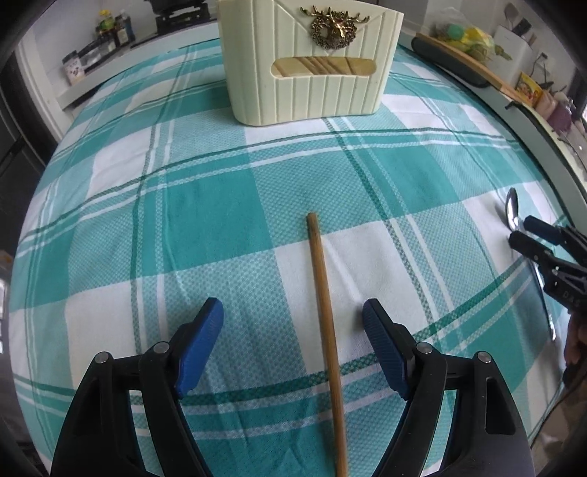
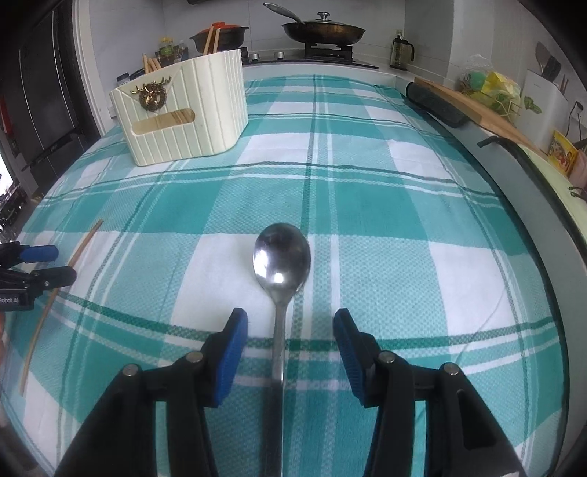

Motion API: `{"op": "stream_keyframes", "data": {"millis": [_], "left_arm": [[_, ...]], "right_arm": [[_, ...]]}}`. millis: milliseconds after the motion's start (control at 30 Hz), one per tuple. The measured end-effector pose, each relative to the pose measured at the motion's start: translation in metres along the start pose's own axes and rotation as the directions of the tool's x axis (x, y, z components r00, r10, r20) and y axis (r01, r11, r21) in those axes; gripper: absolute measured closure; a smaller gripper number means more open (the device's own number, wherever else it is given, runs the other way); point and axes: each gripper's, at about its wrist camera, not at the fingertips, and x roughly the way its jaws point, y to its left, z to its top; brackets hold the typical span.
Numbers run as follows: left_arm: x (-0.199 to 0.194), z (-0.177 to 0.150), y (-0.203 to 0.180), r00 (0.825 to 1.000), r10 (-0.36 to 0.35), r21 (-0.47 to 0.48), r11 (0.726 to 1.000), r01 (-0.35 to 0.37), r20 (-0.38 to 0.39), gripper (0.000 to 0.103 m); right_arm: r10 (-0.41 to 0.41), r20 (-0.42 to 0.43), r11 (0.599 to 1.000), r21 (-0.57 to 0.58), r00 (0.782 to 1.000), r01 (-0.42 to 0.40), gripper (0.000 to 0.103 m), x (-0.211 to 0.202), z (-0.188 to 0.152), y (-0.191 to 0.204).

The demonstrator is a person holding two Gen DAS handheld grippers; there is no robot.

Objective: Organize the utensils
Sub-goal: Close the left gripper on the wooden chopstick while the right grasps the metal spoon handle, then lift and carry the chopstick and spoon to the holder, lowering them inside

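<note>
A wooden chopstick (image 1: 320, 279) lies on the teal checked cloth and runs between the jaws of my left gripper (image 1: 293, 312), which is open and does not touch it. A steel spoon (image 2: 281, 257) lies bowl-up on the cloth, its handle passing between the jaws of my right gripper (image 2: 290, 323). These jaws stand apart, clear of the handle. The cream utensil holder (image 1: 308, 91) with a gold deer badge stands at the far side, and several chopsticks (image 2: 150, 64) stick out of it. In the right wrist view the left gripper (image 2: 62, 262) is over the chopstick (image 2: 40, 319).
A stove with a lidded pan (image 2: 323, 31) and a dark pot (image 2: 220, 36) is behind the table. A wooden board (image 2: 488, 110) and a black roll (image 2: 436, 101) lie along the right edge. Bottles (image 1: 113, 27) stand on the back-left counter.
</note>
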Motion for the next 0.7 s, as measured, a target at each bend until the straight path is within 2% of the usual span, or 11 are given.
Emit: {"op": "stream_keyframes", "data": {"millis": [67,133,267,367,400,567,700], "left_arm": [[0.002,0.005,-0.001,1.000,0.005,0.000,1.000,-0.005,0.002,0.027],[0.002,0.009,-0.003,1.000,0.008,0.001,1.000,-0.008,0.005,0.039],[0.000,0.006,-0.008,0.999,-0.012,0.028,1.000,0.011,0.038,0.058],[-0.004,0.002,-0.015,0.997,-0.020,0.044,0.999,0.017,0.068,0.086],[-0.004,0.002,-0.017,0.997,-0.017,0.040,0.999,0.014,0.072,0.096],[-0.012,0.000,-0.014,0.995,-0.022,-0.021,0.999,0.024,0.098,0.099],[-0.044,0.000,-0.010,0.984,-0.019,-0.045,0.999,0.028,0.179,0.099]], "right_arm": [[-0.001,0.007,1.000,-0.027,1.000,0.001,0.051,0.006,0.010,0.005],[0.024,0.007,0.999,-0.031,1.000,-0.024,0.050,0.014,0.019,0.007],[0.014,0.026,0.999,-0.036,1.000,-0.013,0.052,0.019,0.026,0.009],[-0.008,0.042,1.000,-0.020,0.999,0.009,0.067,0.018,0.025,0.005],[-0.002,0.043,1.000,-0.011,0.999,0.003,0.067,0.018,0.026,0.003],[0.032,0.087,0.999,0.013,0.996,-0.034,0.067,0.008,0.026,-0.004],[0.071,0.167,0.997,0.008,0.983,-0.074,0.067,-0.025,0.025,-0.005]]}}
